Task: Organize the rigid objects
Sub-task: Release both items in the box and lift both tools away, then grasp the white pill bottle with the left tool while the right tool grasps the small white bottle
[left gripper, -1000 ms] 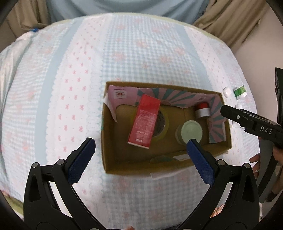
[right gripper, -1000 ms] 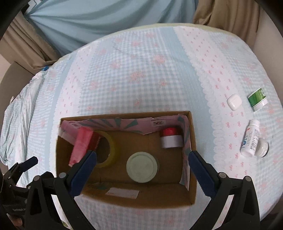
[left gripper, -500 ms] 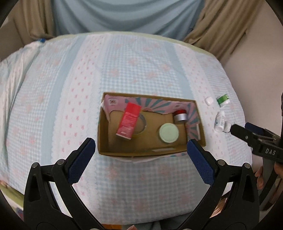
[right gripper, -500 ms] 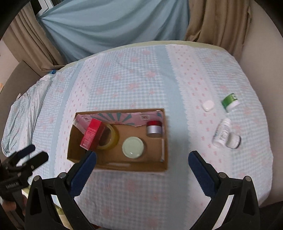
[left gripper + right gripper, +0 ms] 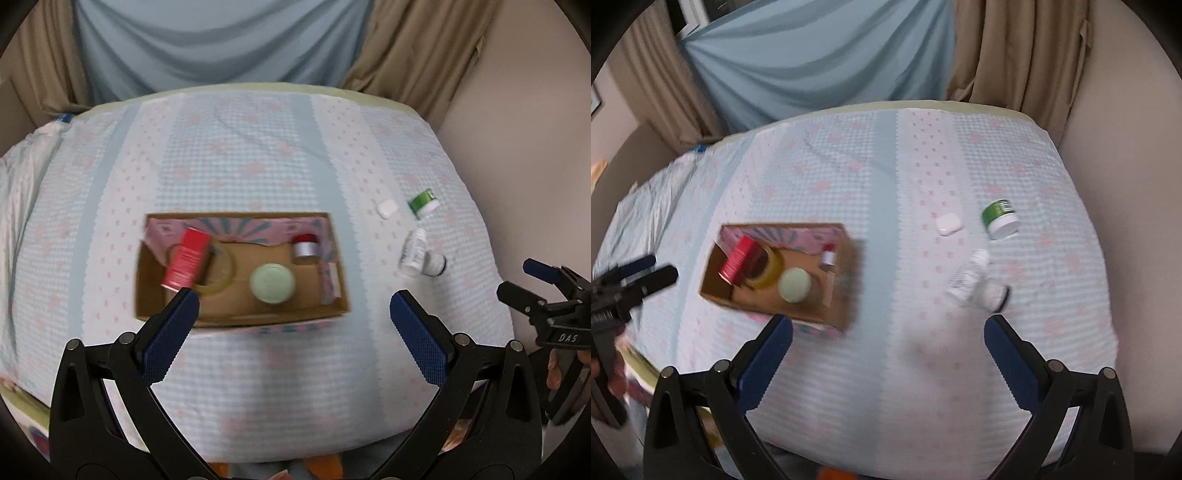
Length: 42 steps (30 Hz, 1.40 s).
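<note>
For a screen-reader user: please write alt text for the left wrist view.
An open cardboard box on a checked bedspread holds a red carton, tape roll, green lid and red-capped jar. Four small items lie to its right; the open left gripper frames the foreground.

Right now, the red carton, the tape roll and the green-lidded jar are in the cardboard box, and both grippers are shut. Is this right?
Not quite: both grippers are open and empty. The left gripper and right gripper show spread jaws in their wrist views. The red carton, tape roll and green-lidded jar do lie in the cardboard box.
</note>
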{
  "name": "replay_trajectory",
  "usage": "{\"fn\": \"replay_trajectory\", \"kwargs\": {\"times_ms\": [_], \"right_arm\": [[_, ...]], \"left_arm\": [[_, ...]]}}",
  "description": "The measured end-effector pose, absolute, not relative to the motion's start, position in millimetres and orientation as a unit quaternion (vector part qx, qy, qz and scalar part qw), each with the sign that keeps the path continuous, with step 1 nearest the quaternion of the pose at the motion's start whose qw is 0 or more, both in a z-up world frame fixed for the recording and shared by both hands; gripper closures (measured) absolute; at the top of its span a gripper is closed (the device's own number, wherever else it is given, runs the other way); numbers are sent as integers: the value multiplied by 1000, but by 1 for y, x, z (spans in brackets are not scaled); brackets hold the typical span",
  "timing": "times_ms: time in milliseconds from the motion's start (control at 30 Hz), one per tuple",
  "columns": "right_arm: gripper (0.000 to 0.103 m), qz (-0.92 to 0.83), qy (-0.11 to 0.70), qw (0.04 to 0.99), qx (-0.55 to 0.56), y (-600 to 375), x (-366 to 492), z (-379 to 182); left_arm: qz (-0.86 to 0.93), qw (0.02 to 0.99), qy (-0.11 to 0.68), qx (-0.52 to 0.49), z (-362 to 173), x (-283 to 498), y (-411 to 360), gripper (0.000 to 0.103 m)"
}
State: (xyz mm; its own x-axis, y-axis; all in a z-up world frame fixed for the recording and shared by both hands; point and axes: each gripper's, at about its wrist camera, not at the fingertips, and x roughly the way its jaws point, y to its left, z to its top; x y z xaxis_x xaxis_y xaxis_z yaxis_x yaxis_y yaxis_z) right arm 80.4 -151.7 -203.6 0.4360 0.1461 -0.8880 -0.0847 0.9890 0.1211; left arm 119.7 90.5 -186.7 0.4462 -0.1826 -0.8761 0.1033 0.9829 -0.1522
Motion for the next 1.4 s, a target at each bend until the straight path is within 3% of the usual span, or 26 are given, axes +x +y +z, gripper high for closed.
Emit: {"fn": "replay_trajectory", "kwargs": {"times_ms": [533, 933, 1200, 1267, 1400], "right_arm": [[0, 178, 530, 825, -83, -289, 114, -260], [0, 219, 529, 807, -144, -298, 148, -328], [0, 257, 513, 788, -223, -285, 162, -388], [1, 268, 511, 784, -229, -283, 167, -404], [16, 301, 517, 763, -245, -276, 173, -434]], "left_arm": [[-130, 812, 569, -9, -233, 174, -92, 0], [-201, 736, 643, 65, -338, 255, -176, 1], [-223, 690, 682, 98, -416, 289, -206, 8], [-229, 680, 689, 103, -430, 294, -211, 16], [-241, 659, 704, 111, -456, 299, -220, 19]]}}
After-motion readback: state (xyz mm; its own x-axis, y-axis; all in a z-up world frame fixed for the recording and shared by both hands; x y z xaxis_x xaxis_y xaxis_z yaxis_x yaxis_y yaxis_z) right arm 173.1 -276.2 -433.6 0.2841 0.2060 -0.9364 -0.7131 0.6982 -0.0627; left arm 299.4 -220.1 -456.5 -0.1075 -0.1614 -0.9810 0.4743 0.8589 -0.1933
